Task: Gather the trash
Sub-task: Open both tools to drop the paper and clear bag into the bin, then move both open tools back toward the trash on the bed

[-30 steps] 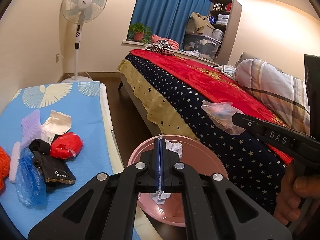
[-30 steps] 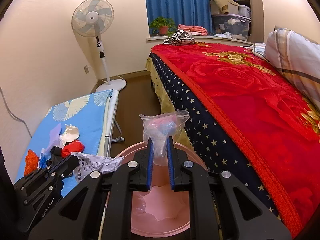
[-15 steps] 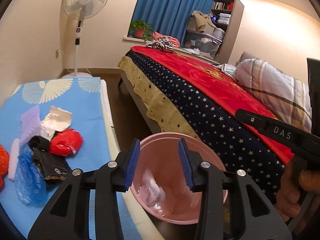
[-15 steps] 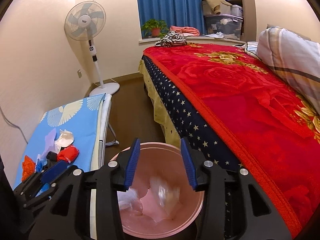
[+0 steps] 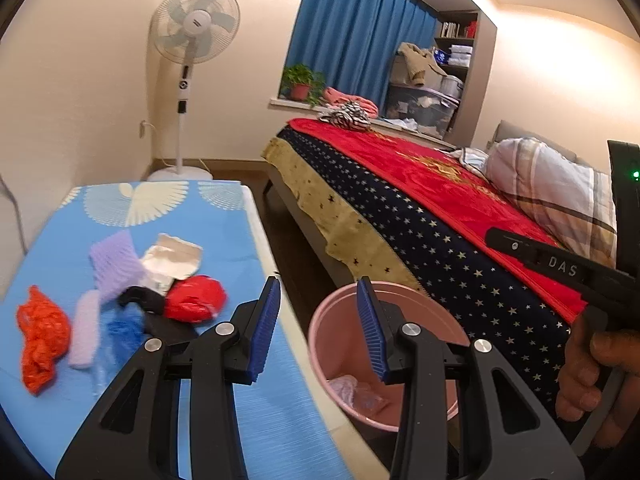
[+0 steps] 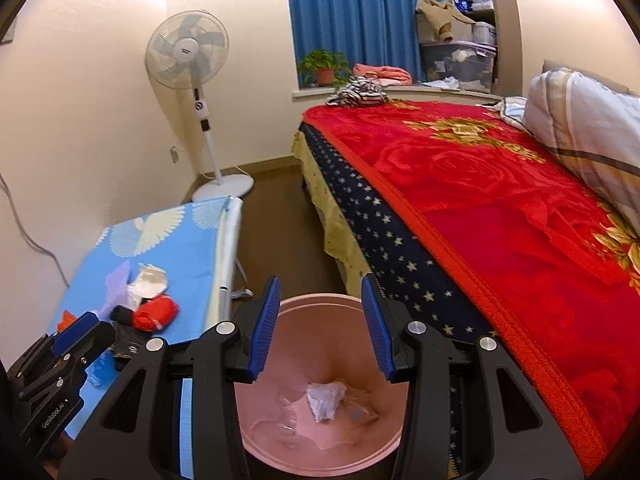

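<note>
Two pieces freshly dropped: crumpled paper and clear plastic bag, pinched a second ago, now lying at the bottom of the pink bin. Left gripper and right gripper both released, jaws wide, nothing between the blue pads. So, one round done, more to fetch. Remaining trash heaped on the blue-covered table: red bag, orange bag, purple foam netting, white torn carton, black packet. Netting's long axis running toward the fan, roughly along the table. Bin standing upright, mouth up, between table and bed.

Black packet (label unreadable) lies half hidden behind the left jaws.
</note>
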The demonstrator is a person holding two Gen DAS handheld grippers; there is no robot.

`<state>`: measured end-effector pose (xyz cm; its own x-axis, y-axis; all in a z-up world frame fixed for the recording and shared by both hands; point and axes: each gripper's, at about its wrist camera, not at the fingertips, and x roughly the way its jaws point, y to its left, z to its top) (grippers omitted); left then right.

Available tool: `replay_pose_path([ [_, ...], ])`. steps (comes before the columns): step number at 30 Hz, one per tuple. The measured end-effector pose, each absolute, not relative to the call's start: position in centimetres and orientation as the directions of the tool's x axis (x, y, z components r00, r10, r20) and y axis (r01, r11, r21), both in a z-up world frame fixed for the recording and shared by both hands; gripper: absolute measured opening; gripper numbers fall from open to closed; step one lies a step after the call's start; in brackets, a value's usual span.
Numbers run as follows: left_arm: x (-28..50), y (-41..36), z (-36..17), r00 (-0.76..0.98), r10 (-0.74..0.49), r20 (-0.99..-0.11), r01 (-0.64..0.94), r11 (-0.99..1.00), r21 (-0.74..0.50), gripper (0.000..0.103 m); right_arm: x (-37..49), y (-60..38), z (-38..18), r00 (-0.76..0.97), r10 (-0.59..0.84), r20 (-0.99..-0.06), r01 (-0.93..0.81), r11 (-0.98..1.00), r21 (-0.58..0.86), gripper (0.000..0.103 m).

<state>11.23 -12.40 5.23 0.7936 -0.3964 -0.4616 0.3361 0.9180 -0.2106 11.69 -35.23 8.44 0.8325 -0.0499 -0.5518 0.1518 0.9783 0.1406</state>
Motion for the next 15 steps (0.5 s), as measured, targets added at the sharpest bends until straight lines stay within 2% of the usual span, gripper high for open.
replay_pose_path([
  [7, 10.1, -10.0, 5.8, 0.821, -0.355, -0.448, 0.297, 0.935, -0.196, 0.039, 10.6, -32.5, 10.4, 0.878, -0.039, -0.478, 0.115, 0.985, 0.131, 0.043],
  [15, 8.7, -7.1, 6.2, 0.847, -0.307, -0.435, 0.251, 0.951, -0.181, 0.039, 10.6, -29.6, 10.8, 0.878, 0.009, -0.478, 0.065, 0.988, 0.137, 0.042],
])
